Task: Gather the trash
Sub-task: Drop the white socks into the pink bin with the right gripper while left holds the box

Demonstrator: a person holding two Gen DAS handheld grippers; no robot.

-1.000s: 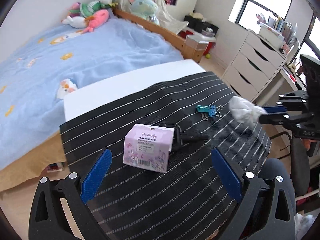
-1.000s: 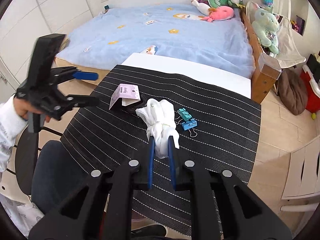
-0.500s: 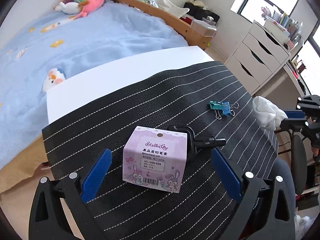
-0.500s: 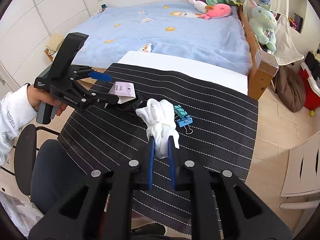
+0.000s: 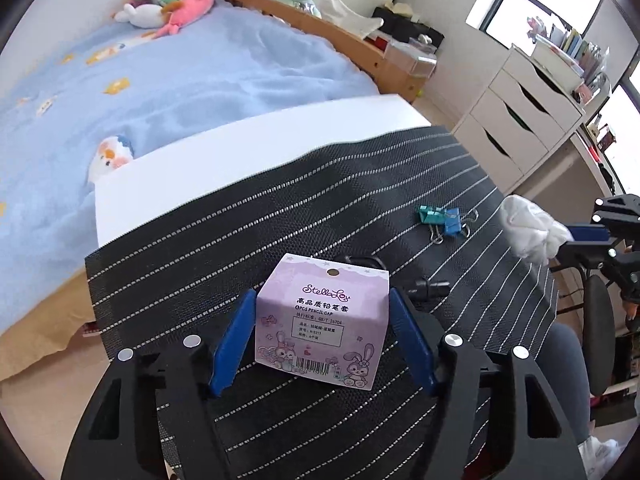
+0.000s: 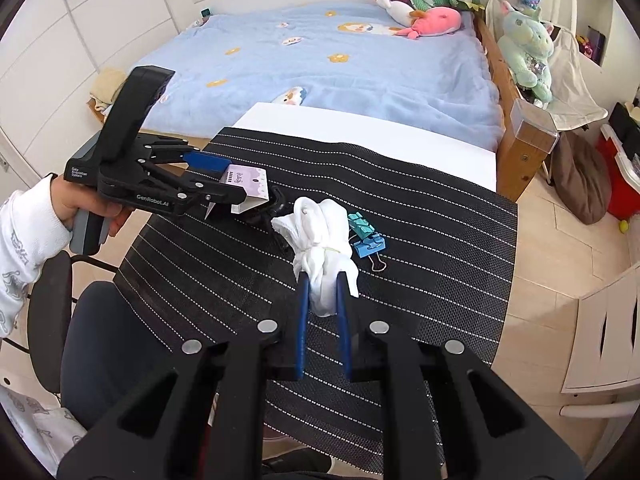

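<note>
A pink pencil-cap box [image 5: 324, 328] stands on the striped black mat [image 5: 304, 200]. My left gripper [image 5: 322, 294] is closing on it, and its blue pads [image 5: 232, 336] meet the box's two sides. In the right wrist view a hand holds that left gripper [image 6: 230, 182] around the box [image 6: 248, 180]. My right gripper [image 6: 322, 276] is shut on a white tissue wad [image 6: 320, 228] and holds it just above the mat. The left wrist view shows the wad [image 5: 524, 228] at the far right.
Teal and blue binder clips [image 6: 366, 236] lie right of the wad. A black clip [image 5: 430, 290] sits behind the box. The white table [image 5: 248, 148] butts against a blue bed [image 6: 320, 64]. White drawers [image 5: 520, 120] stand right; a dark chair [image 6: 92, 320] is near left.
The left gripper came forward and down over the pink box, then its jaws narrowed from wide open to the box's sides. The right gripper kept still with the wad.
</note>
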